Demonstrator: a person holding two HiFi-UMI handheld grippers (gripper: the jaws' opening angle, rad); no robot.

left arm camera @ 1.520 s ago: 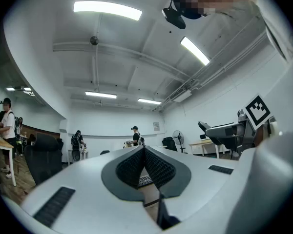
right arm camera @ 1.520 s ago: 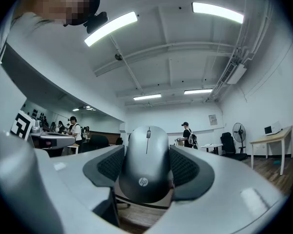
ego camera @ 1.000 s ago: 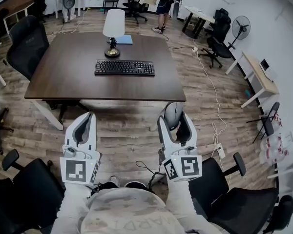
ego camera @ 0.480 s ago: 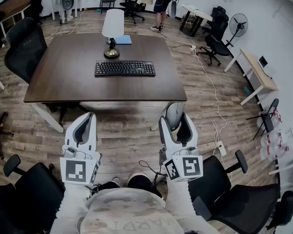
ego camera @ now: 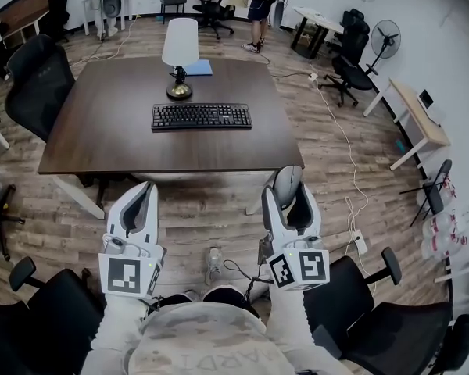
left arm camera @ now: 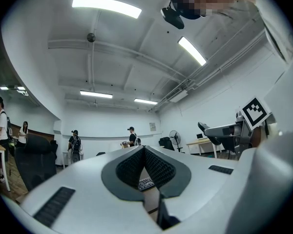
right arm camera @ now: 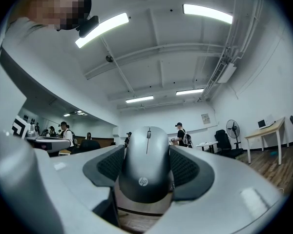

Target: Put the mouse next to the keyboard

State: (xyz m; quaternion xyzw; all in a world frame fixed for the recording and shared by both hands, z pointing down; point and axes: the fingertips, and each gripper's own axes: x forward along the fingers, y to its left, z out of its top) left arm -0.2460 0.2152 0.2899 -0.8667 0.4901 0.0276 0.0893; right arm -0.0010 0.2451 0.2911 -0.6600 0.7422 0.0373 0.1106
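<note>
A grey HP mouse sits clamped between the jaws of my right gripper, held in the air over the wooden floor just short of the table's near edge. In the right gripper view the mouse fills the gap of that gripper. The black keyboard lies in the middle of the dark brown table. My left gripper hangs level with the right one, its pads touching with nothing held. Through its notch a bit of the keyboard shows.
A white-shaded lamp and a blue notebook stand behind the keyboard. Black office chairs sit at the table's left and beside me at the right and left. A cable trails along the floor at the right.
The table and keyboard have drawn slightly nearer in the head view. Both grippers keep their pose, the mouse still held. A shoe now shows on the floor between them.
</note>
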